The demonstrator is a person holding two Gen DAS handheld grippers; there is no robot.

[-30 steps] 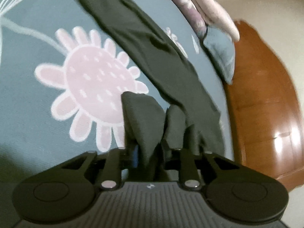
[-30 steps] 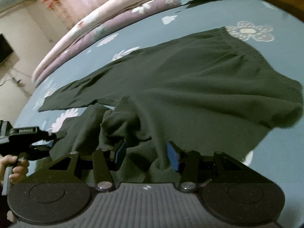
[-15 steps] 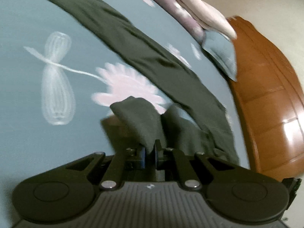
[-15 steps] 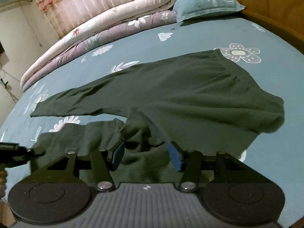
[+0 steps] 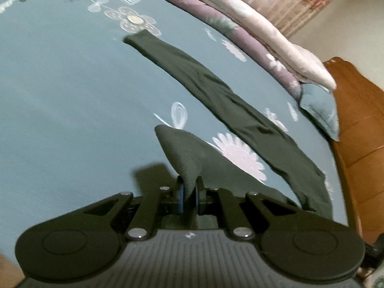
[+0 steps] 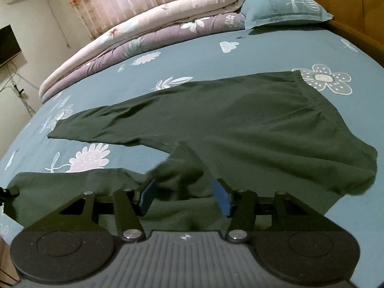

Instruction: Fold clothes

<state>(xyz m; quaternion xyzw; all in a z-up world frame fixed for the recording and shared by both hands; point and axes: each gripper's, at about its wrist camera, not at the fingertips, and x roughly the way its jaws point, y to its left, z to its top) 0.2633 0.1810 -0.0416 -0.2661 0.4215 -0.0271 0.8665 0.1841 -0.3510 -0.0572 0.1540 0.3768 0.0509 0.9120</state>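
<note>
Dark green trousers lie spread on the teal flowered bed sheet, waistband at the right in the right wrist view. My left gripper is shut on the hem end of the near leg, which is raised off the sheet. The far leg lies flat and stretched diagonally. My right gripper hovers over the crotch area with its jaws opening. A loose bunch of green fabric stands between its blue pads, which do not press on it.
Folded quilts and a teal pillow lie along the far side of the bed. A wooden headboard runs along the right edge. A dark screen hangs on the left wall.
My left gripper shut on the near leg's hem, then lifted and carried it away from the waist. The right gripper's jaws widened and the fabric bunch between them sank.
</note>
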